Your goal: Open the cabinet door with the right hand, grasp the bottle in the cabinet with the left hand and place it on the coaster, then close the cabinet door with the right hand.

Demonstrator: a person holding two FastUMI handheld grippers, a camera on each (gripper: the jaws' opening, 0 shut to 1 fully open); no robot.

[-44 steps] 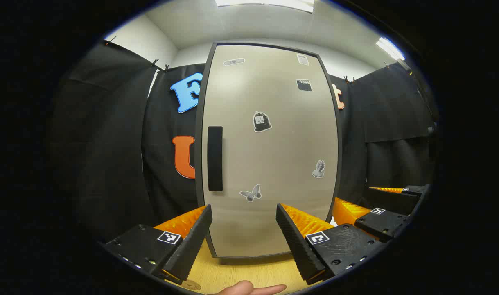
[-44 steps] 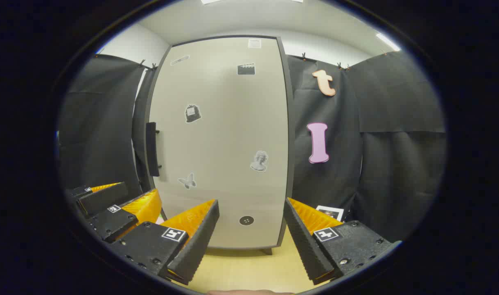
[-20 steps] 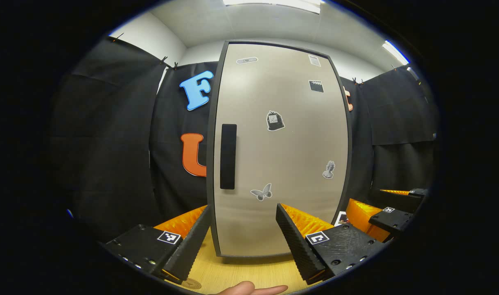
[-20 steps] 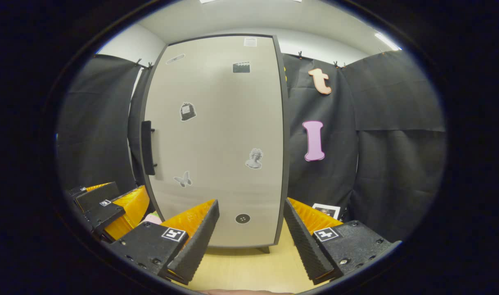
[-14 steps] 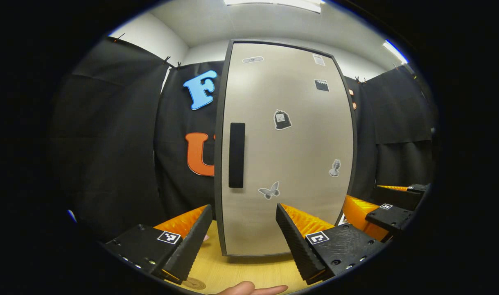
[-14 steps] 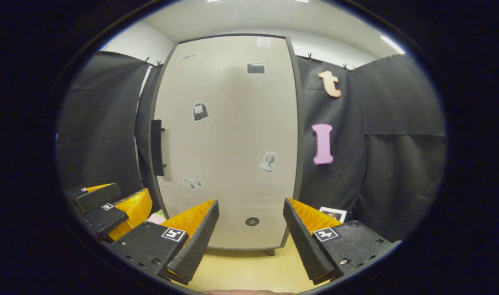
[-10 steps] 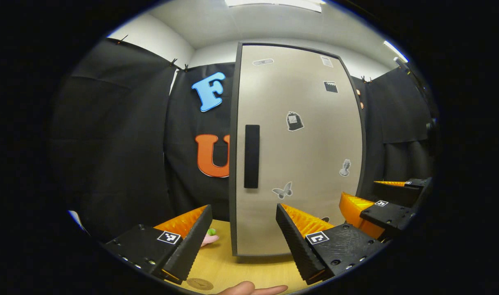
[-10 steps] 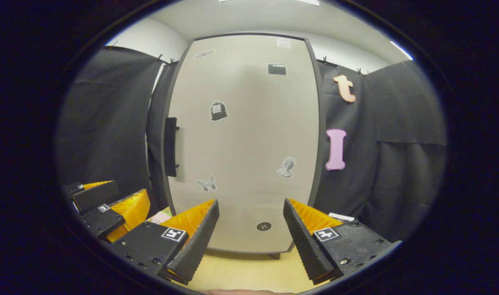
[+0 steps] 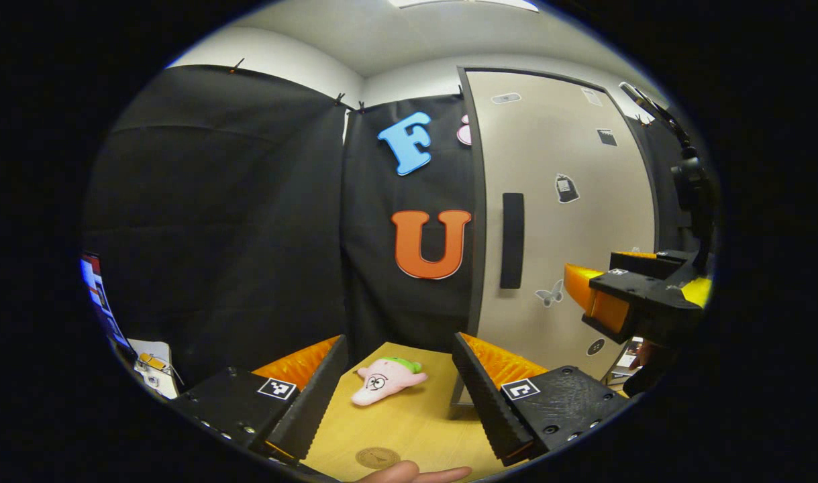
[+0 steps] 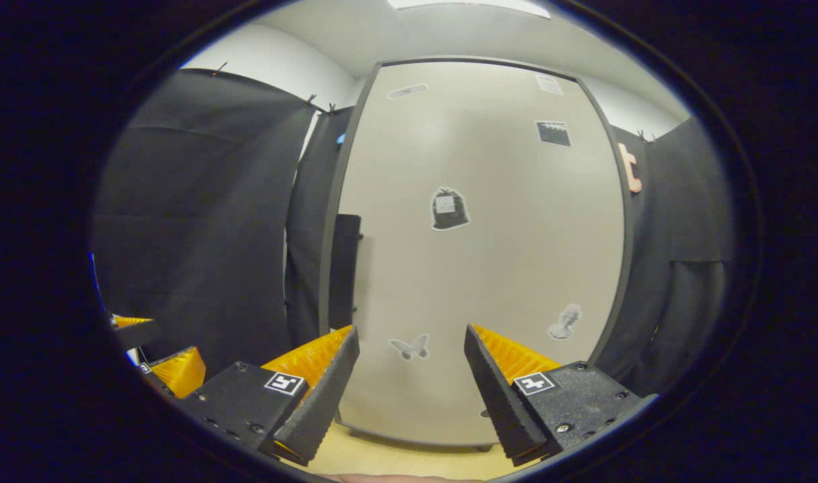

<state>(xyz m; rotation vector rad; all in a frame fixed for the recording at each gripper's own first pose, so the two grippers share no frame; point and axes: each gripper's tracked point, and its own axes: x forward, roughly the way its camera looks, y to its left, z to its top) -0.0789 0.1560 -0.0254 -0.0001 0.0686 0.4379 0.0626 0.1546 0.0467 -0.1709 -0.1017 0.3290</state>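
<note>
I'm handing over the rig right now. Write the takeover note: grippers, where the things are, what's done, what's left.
Left gripper: open, empty, over the table, aimed left of the cabinet.
Right gripper: open, empty, facing the door, not touching the handle.
Door shut; the bottle can't be seen behind it. Coaster on the table near the left gripper, beside a pink plush.
Done: nothing.
Left: right opens the door, left takes the bottle to the coaster, right shuts the door.
</note>
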